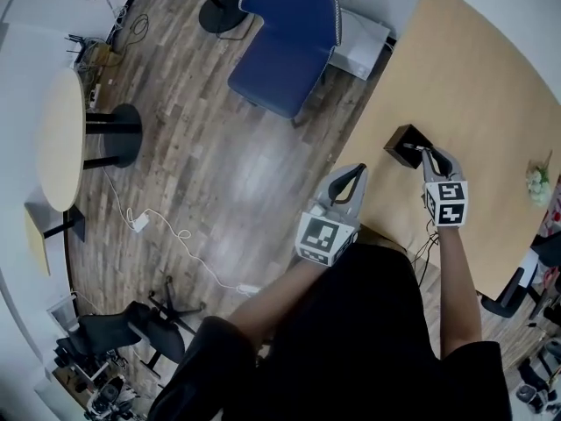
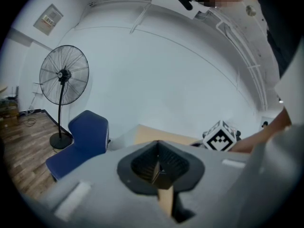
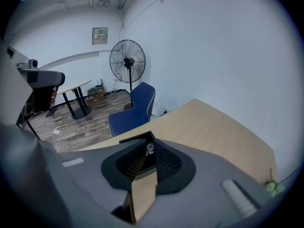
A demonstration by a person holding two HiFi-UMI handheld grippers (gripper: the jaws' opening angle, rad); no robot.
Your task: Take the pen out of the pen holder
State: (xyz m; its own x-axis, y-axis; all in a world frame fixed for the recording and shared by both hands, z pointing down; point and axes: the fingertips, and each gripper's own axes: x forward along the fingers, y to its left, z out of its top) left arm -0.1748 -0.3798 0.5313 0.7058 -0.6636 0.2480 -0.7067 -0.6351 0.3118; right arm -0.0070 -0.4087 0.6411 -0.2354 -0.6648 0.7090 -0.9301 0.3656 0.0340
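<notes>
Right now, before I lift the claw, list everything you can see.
table: one, tan wood, at right
pen holder: one, dark, near the table's edge
pen: one, only a silvery end shows, between the right claw's jaws, just above the holder
plant: one, small, pale green, at the table's far right
chair: one, blue, on the floor by the table
fan: one, black, standing by the wall
round table: one, light top, black base, far left
cable: one, white, on the wooden floor
office chair: one, black, lower left
left claw: grey, shut, empty, off the table's edge
right claw: grey, shut on the pen
</notes>
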